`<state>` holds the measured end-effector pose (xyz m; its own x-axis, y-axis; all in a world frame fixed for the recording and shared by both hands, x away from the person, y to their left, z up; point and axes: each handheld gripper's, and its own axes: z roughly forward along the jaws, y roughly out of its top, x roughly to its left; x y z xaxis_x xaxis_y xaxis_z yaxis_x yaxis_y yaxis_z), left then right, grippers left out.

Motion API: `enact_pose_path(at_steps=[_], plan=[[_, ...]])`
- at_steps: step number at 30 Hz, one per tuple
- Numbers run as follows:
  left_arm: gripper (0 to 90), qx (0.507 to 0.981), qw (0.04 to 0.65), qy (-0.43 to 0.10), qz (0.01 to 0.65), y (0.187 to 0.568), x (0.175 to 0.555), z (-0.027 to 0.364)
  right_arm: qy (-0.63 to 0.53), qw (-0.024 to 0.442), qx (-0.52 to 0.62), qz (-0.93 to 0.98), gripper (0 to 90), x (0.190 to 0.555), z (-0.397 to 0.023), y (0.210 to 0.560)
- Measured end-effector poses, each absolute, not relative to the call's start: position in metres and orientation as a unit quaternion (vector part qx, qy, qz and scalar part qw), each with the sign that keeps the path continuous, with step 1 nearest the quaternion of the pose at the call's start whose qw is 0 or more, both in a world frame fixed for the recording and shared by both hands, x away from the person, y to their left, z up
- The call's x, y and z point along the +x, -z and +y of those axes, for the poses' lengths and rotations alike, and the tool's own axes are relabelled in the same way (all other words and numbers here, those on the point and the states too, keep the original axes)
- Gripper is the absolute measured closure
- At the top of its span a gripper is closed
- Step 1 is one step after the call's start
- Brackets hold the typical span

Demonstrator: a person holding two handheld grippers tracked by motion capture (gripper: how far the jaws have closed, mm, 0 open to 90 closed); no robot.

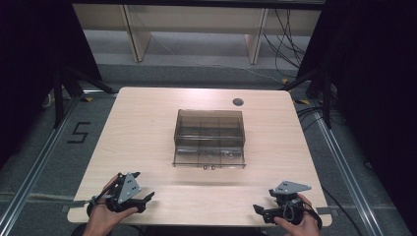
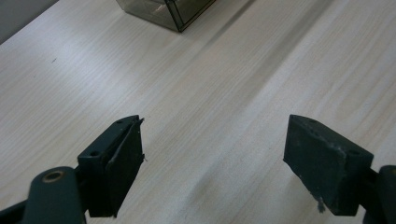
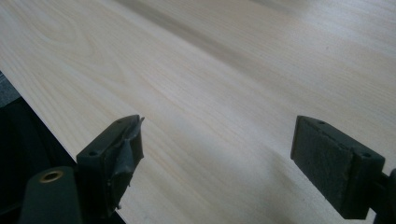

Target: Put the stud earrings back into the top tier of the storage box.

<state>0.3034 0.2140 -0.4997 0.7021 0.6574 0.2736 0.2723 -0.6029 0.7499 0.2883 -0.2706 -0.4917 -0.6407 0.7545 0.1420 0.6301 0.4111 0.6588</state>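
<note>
Left gripper (image 1: 146,198): lower left of the high view, low over the desk (image 1: 147,128); fingers (image 2: 116,163) spread wide, grasping nothing
Right gripper (image 1: 259,210): lower right of the high view, at the desk's near edge; fingers (image 3: 336,163) released, bare wood between them
Box (image 1: 210,138): smoky clear plastic, centre of the high view, lid raised at the back, compartments inside; well apart from both grippers; its corner at the top of the left gripper view (image 2: 163,11)
Grommet (image 1: 238,102): dark disc, upper centre, behind the box
</note>
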Motion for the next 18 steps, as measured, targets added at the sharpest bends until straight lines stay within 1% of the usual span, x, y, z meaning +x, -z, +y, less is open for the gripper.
enact_pose_path(at_steps=[2,6,7,8,13,14,15,18], plan=[[19.1,0.853,0.351,-0.274,0.273,0.5,0.304,0.214,-0.347,0.103,0.417,0.834,18.2,0.286,-0.27,0.492],[19.1,0.854,0.349,-0.279,0.268,0.499,0.304,0.215,-0.356,0.101,0.416,0.831,18.2,0.283,-0.269,0.493],[19.1,0.853,0.349,-0.278,0.27,0.499,0.304,0.215,-0.354,0.11,0.407,0.835,18.2,0.283,-0.27,0.494],[19.1,0.853,0.351,-0.274,0.273,0.499,0.304,0.214,-0.35,0.105,0.423,0.829,18.2,0.279,-0.269,0.494],[19.1,0.852,0.353,-0.275,0.273,0.5,0.303,0.214,-0.349,0.104,0.423,0.83,17.9,0.278,-0.27,0.495],[19.1,0.852,0.353,-0.274,0.272,0.5,0.303,0.214,-0.346,0.097,0.435,0.826,17.9,0.276,-0.269,0.495],[19.1,0.852,0.353,-0.275,0.273,0.5,0.303,0.214,-0.349,0.109,0.418,0.832,17.9,0.278,-0.271,0.497],[19.1,0.852,0.353,-0.275,0.273,0.5,0.303,0.214,-0.349,0.107,0.42,0.831,17.9,0.277,-0.271,0.497]])
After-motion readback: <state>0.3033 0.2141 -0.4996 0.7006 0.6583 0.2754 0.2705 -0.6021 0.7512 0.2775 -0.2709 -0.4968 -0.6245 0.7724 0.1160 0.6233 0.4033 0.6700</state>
